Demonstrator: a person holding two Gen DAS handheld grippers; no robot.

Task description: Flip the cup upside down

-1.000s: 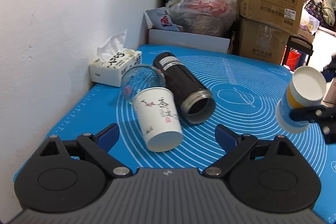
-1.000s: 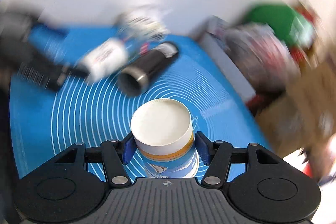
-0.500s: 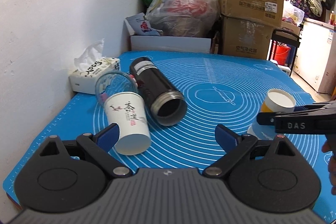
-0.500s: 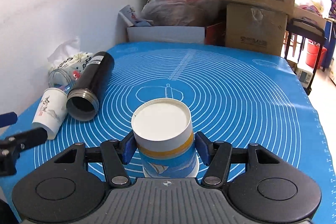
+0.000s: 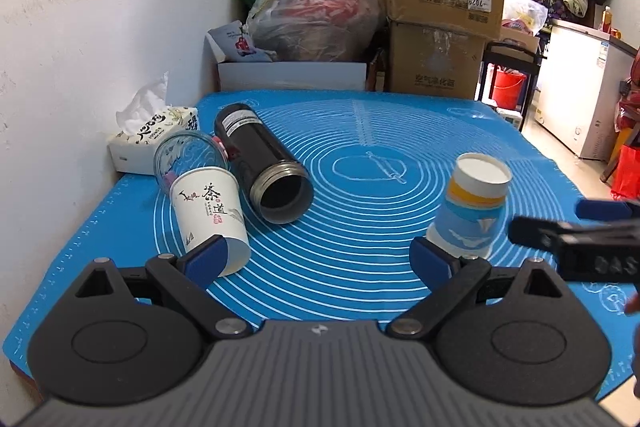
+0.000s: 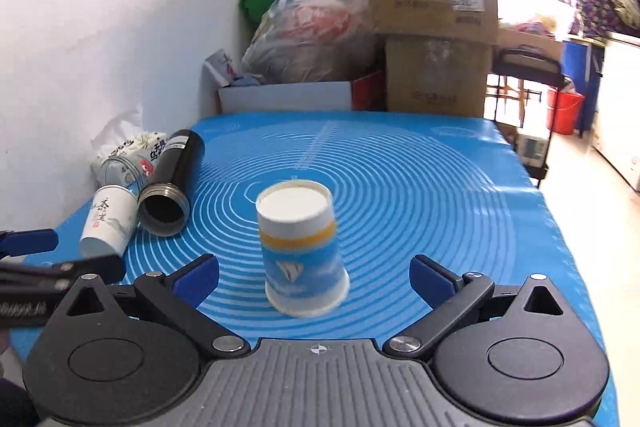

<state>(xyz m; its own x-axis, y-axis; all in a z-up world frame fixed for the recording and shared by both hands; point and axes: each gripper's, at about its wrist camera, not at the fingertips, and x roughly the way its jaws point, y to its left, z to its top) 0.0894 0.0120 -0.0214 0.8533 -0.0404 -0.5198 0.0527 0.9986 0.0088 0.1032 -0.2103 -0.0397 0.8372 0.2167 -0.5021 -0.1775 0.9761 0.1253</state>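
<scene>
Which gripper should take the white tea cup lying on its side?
Left. The left gripper is open, and the white tea cup lies by its left finger; the right gripper is open behind the flipped blue cup.

Cup [image 6: 301, 247] white, orange band, blue print; mat [image 6: 420, 187] blue, white rings

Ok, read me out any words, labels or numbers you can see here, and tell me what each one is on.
"茶道": white paper cup lying on its side.
"DAS", seen upside down: right tool.
"7026", seen upside down, uncertain: sticker on the upper cardboard box.
Black characters on the tissue box: not legible.
White label on the black flask: too small.
Print on the lower cardboard box: blurred.
</scene>
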